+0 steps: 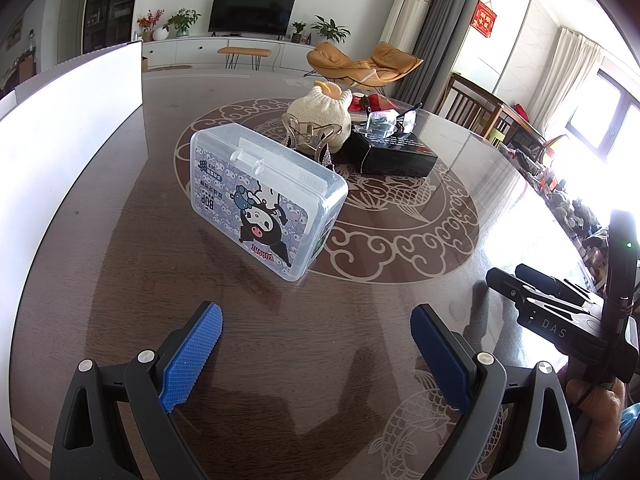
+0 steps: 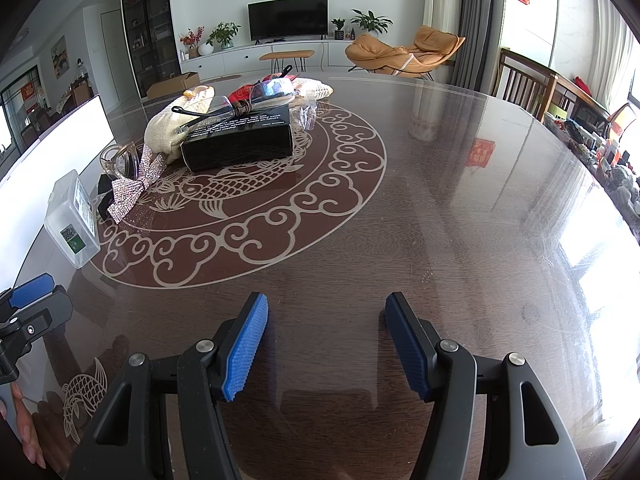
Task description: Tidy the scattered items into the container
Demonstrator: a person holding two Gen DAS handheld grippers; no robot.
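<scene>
Two hand-held grippers are in view, and I read both as released with nothing between the pads: the left hand-held gripper (image 1: 316,344) and the right hand-held gripper (image 2: 326,340) each hover over bare desk (image 2: 460,240).

The scattered items sit in a loose heap near the middle of the desk: a clear plastic box (image 1: 266,198) standing on edge nearest the left tool, a hair clip (image 1: 310,136) just behind it, a knitted pouch (image 1: 320,114), a black carton (image 1: 394,156) and a pair of glasses (image 2: 240,100) lying on top of that carton. A white bin (image 1: 68,152) stands at the left edge; I take it for the container, though its inside is hidden from me.

Risks, as I judge them:
- The plastic box is balanced on a narrow side, so a nudge from one pad could topple it onto the glossy top.
- The glasses rest loose on the carton; lifting the carton first would likely spill them.
- The clip touches or nearly touches the box and pouch, so a grab there may drag a neighbour.
- Strong window glare at the right could mask edges.

Legible writing: "BOP" and "Kuromi" on the box label, beside Chinese text I cannot read, plus a QR code on its side; "DAS" on the right tool body. The carton's white print is too small to read.
</scene>
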